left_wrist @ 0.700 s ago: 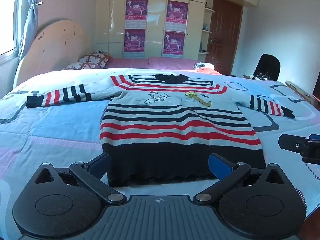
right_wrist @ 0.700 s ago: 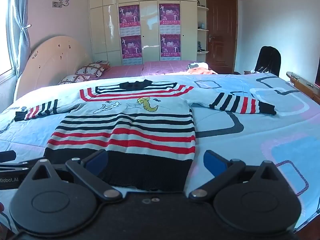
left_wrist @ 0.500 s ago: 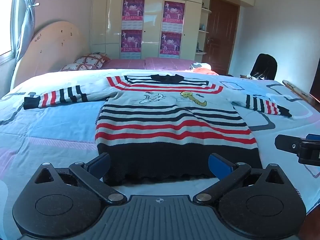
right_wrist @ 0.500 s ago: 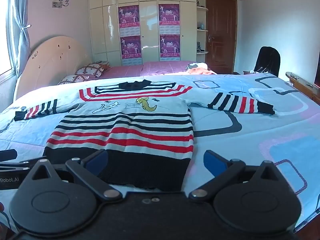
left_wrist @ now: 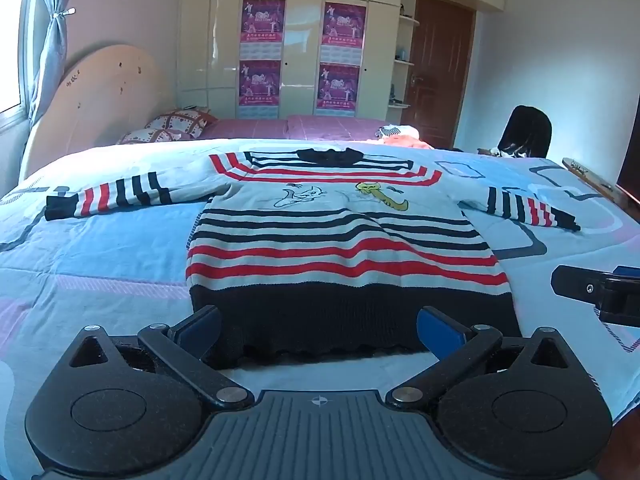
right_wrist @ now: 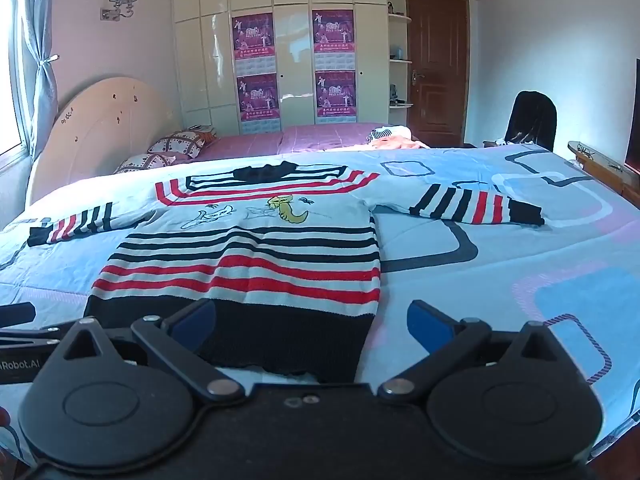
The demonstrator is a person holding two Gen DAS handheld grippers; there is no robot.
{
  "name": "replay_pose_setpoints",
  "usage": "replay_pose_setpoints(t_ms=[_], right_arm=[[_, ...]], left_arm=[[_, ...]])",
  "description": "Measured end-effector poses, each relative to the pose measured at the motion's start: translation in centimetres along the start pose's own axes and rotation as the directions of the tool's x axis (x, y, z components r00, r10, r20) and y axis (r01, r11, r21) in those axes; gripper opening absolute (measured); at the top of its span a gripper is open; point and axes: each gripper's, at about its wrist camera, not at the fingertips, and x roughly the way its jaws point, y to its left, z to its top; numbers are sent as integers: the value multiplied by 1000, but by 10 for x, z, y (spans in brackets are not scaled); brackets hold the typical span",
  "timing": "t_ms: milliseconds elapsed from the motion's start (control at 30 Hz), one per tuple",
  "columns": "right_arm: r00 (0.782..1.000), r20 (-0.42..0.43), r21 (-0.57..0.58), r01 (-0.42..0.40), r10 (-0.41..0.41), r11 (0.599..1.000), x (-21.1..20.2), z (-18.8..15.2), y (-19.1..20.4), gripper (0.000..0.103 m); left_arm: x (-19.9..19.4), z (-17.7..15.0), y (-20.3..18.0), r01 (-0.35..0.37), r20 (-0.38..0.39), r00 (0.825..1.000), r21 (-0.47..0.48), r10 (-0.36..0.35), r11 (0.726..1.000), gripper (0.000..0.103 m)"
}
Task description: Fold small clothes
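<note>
A small knitted sweater with red, black and white stripes and a wide black hem (left_wrist: 344, 248) lies flat and face up on a bed covered by a light blue quilt with grey and pink outlined shapes (left_wrist: 100, 248). Its black collar points toward the far side of the bed, and both striped sleeves stretch straight out to the sides. Two cartoon figures, one white and one yellow, sit across the chest.

The left gripper (left_wrist: 318, 330) hovers at the near edge of the bed, over the black hem, with its blue-padded fingers (left_wrist: 200, 326) spread wide apart and holding nothing. The hem's bottom edge lies between the two fingers in the left wrist view. The right gripper (right_wrist: 310, 322) hangs beside it over the hem's right corner; its fingers (right_wrist: 430, 320) are also spread wide with nothing between them. Its left finger is over the black band and its right finger is over bare quilt, just beside the sweater. Part of the right gripper shows at the right edge of the left wrist view (left_wrist: 600, 292).

Beyond the quilt are patterned pillows (left_wrist: 176, 126), a pale curved wooden headboard (left_wrist: 100, 96), a cream wardrobe with purple posters (left_wrist: 300, 52), a brown door (left_wrist: 440, 68) and a black chair (left_wrist: 526, 132).
</note>
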Motion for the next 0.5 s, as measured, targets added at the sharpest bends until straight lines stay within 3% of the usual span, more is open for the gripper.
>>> replay_pose_setpoints(t_ms=[500], right_arm=[[1000, 4, -1, 3, -3, 1000, -3, -1, 2, 102]], left_arm=[[0, 0, 0, -3, 0, 1000, -3, 3, 1000, 103]])
